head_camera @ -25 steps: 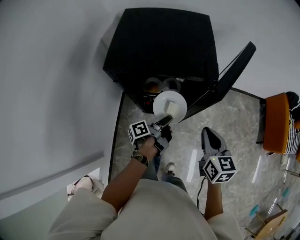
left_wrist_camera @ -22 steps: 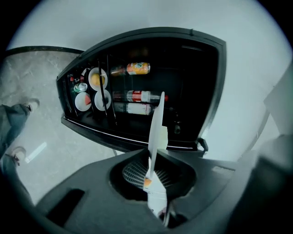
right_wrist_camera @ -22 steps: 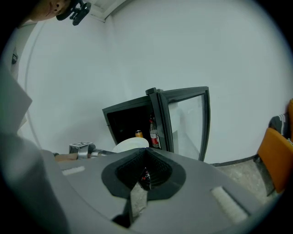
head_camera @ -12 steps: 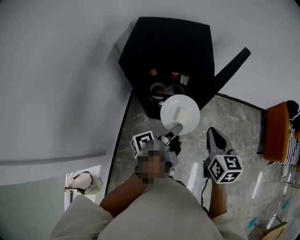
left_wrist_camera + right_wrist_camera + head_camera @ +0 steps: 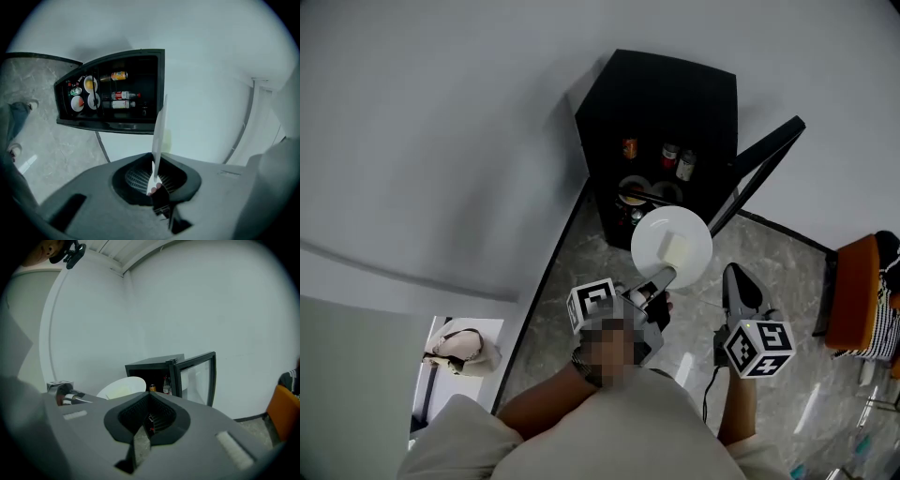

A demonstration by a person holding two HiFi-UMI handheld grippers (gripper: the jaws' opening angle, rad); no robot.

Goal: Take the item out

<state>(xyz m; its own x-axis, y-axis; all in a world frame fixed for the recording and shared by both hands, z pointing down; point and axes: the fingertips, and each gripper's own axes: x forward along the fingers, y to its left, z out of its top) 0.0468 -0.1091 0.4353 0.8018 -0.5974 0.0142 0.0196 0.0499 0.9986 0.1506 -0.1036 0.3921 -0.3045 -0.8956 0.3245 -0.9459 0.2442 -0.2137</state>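
Left gripper point(image 5: 660, 280) clamped on rim of round white plate point(image 5: 652, 234), centre frame, outside open black mini fridge point(image 5: 675, 89). Right gripper point(image 5: 737, 284) closed, empty. Risk: edge-only grip; plate could tilt, sliding pale block point(image 5: 679, 249) off.

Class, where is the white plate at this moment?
In the head view the white plate is mid-frame, just outside the open black fridge, clamped by its near rim in the left gripper; the right gripper is to its right.

My left tongs point(image 5: 660, 280) hold the plate point(image 5: 671, 240) just before the open fridge point(image 5: 675, 94); bottles point(image 5: 671, 156) stand inside it; its door point(image 5: 766, 155) swings right; my right tongs point(image 5: 739, 284) sit right of the plate.
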